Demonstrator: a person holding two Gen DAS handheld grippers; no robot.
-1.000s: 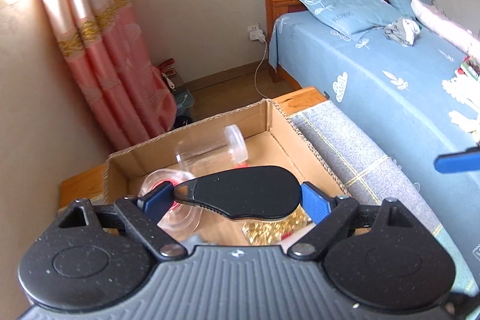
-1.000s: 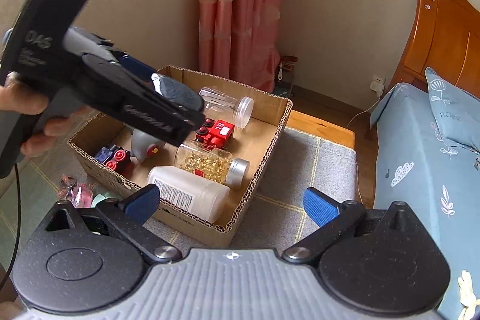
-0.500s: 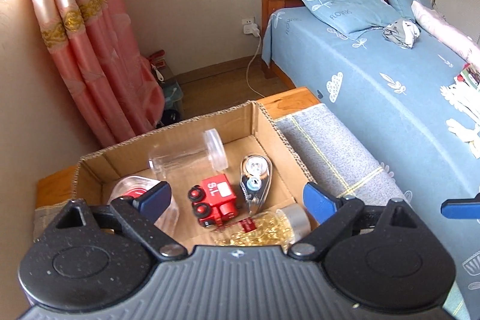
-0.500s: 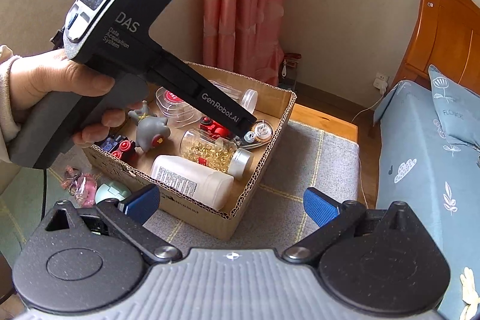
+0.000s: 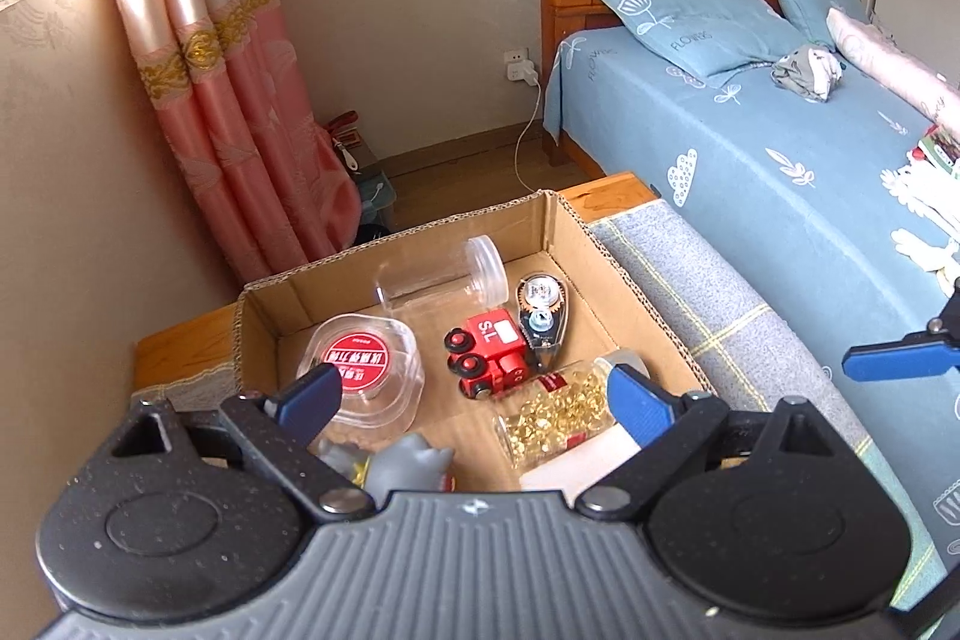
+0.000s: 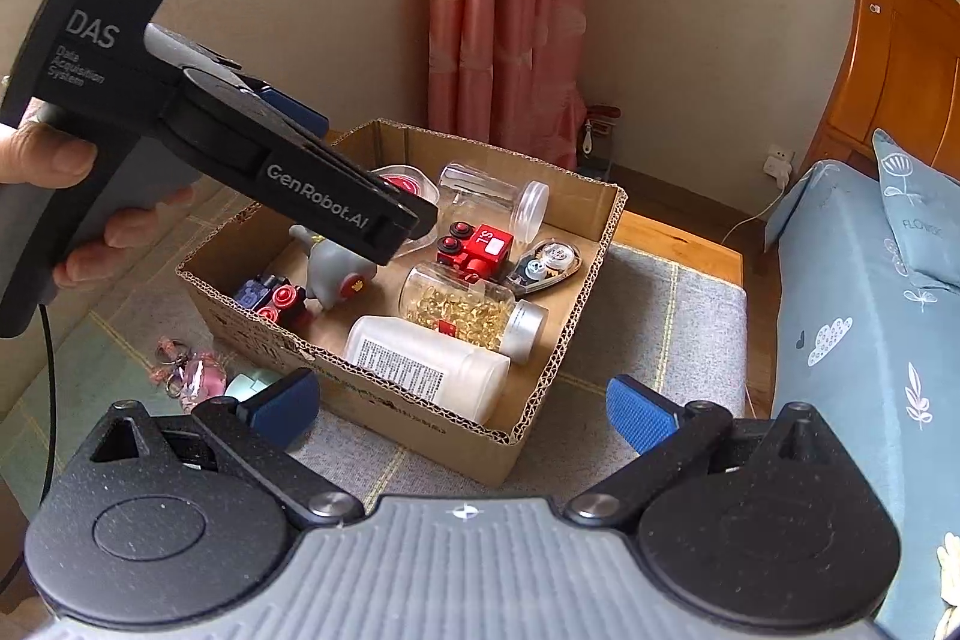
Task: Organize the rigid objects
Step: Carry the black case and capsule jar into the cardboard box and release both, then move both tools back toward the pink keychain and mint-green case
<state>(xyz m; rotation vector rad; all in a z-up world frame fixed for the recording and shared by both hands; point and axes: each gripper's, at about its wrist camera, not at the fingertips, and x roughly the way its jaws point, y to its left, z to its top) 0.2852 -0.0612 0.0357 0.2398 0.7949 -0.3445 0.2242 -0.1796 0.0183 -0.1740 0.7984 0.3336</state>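
left wrist view: we see our left tool wide open over the cardboard box, nothing between its blue pads; its jaws have just been opening. the correction tape dispenser lies flat on the box floor near the far right corner, just beside the red toy car. a clear empty jar lies on its side behind them, a round clear tub with a red label is to the left, and a jar of gold capsules is nearer us. a grey toy is partly hidden by the tool body.

right wrist view: our right tool is also wide open and empty, held above the near corner of the box. a hand grips the left tool's handle, its tip above the box. a white bottle lies against the near wall, and a small dark blue and red toy sits in the left corner. outside the box on the grey cloth surface, a pink keychain and a pale green thing, partly hidden.
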